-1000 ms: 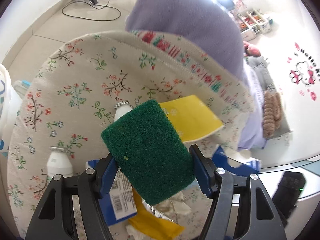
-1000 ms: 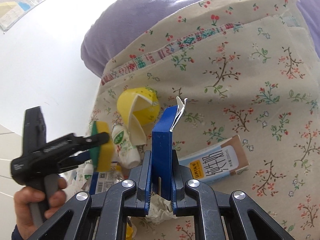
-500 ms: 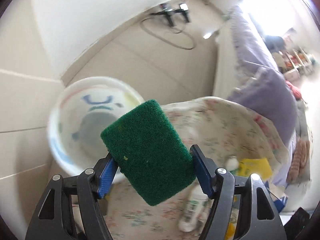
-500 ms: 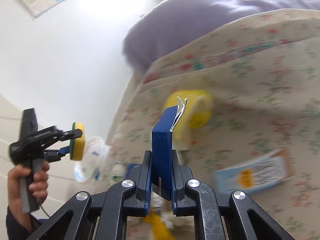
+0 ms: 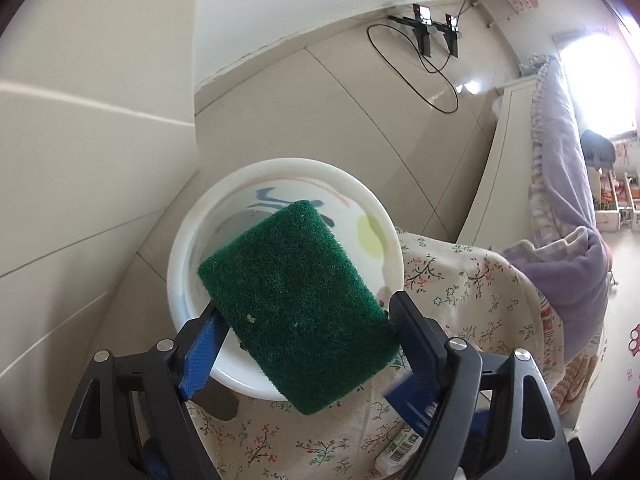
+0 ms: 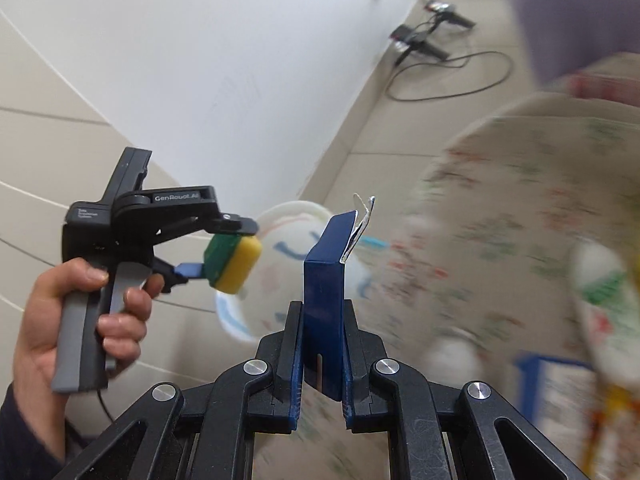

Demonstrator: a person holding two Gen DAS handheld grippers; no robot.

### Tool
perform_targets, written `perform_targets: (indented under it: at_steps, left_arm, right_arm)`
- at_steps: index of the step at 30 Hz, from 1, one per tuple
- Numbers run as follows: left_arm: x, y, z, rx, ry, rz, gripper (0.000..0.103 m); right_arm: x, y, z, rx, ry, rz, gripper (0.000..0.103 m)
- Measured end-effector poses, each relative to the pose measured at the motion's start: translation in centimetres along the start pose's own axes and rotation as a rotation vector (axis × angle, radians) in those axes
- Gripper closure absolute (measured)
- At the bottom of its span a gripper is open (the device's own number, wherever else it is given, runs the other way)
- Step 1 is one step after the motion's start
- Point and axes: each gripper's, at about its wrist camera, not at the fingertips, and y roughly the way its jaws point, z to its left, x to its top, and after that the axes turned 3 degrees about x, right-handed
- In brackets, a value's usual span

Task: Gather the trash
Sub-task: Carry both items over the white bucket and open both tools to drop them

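My left gripper [image 5: 300, 332] is shut on a green-and-yellow sponge [image 5: 296, 304] and holds it above a white bin [image 5: 192, 236] that stands on the floor beside the floral-covered surface. The sponge [image 6: 234, 264] and the bin [image 6: 288, 216] also show in the right wrist view, with the left gripper [image 6: 220, 248] held in a hand. My right gripper [image 6: 322, 344] is shut on a flattened blue carton [image 6: 324, 292] with a torn foil top, held upright to the right of the bin.
A floral cloth [image 5: 472, 292] covers the surface to the right, with a small bottle [image 5: 400, 448] at its near edge. More trash lies blurred on the cloth [image 6: 520, 240]. A purple blanket [image 5: 568, 276] lies beyond. Cables and a stand [image 5: 428, 36] are on the tiled floor.
Both grippers have swung left, away from the trash on the cloth and toward the white bin. The sponge now hangs over the bin. Both grips are unchanged.
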Motion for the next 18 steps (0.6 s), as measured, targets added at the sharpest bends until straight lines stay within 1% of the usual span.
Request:
perform_targets:
  at_steps: [3,5,8,10,12,13,15,17,18]
  left_arm:
    - [0.1,-0.2,0.1,-0.005,0.003,-0.003,0.020]
    - [0.2,-0.2,0.0,-0.005,0.007,0.001,0.019]
    - [0.2,-0.4,0.3,-0.004,0.003,0.003,0.018]
    - [0.3,-0.5,0.5,-0.007,-0.002,0.004,0.018]
    - [0.2,-0.5,0.6,-0.018,-0.007,0.007,0.018]
    - [0.2,-0.6,0.6,-0.022,-0.004,0.005,0.018]
    - [0.2,-0.9,0.4,-0.017,0.010,-0.008,0.018]
    - [0.2,-1.2,0.4,-0.017,0.017,-0.016,0.018]
    - [0.1,-1.3,0.4,-0.027,0.014,-0.018,0.018]
  right_arm:
    - [0.6,3.7,1.1,0.007,-0.008,0.038,0.090]
    - [1.1,5.9,0.8,-0.002,-0.015,0.066,0.090]
    - [1.4,8.0,1.3,0.003,-0.011,0.083,0.089]
    - [1.8,9.5,1.0,0.013,0.005,0.083,0.089]
    - [1.8,10.0,0.9,0.012,0.024,0.080,0.089]
    - [1.8,10.0,1.2,-0.002,0.024,0.069,0.089]
    - [1.4,8.8,1.6,-0.020,-0.005,0.016,0.089]
    - [1.2,8.2,2.2,-0.001,-0.007,-0.014,0.089]
    - [1.2,8.3,2.1,0.011,-0.007,-0.003,0.089]
